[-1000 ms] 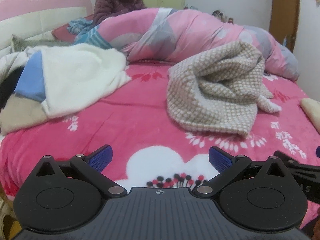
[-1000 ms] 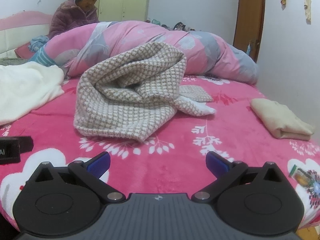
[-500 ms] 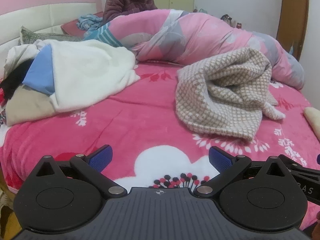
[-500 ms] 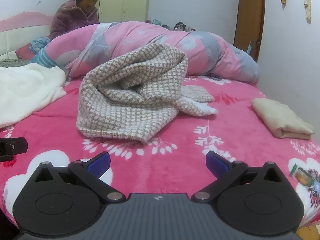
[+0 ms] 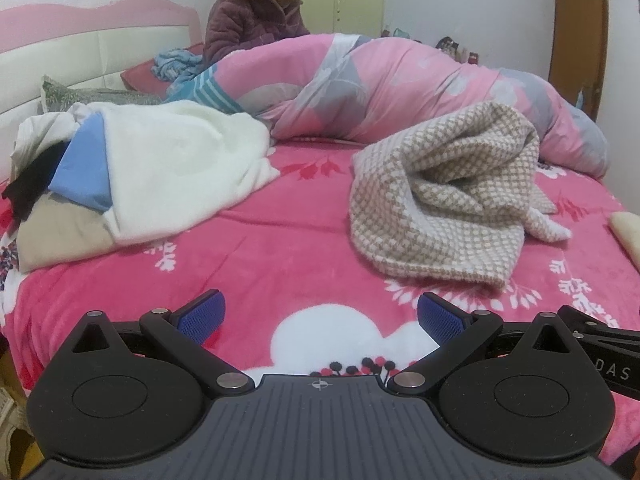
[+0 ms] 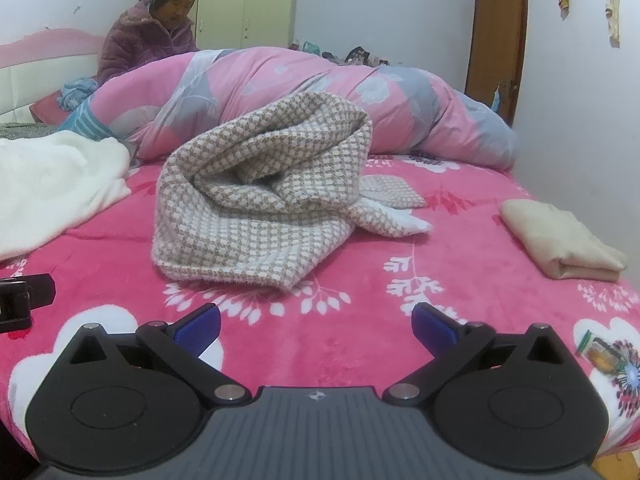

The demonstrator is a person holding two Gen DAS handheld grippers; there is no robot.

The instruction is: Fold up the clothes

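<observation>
Across the room spreads a pink bed [image 5: 280, 248], with a rolled pink quilt [image 6: 280, 92] along its far side and a woman [image 6: 152, 40] seated behind it. At mid-bed lies the crumpled checked sweater [image 6: 260, 208], near a white pile [image 5: 176, 168] at its left and well apart from a folded beige cloth [image 6: 560, 236] at right. Left gripper [image 5: 320, 316] and right gripper [image 6: 316, 320] hover over the near edge, jaws wide, holding nothing.
</observation>
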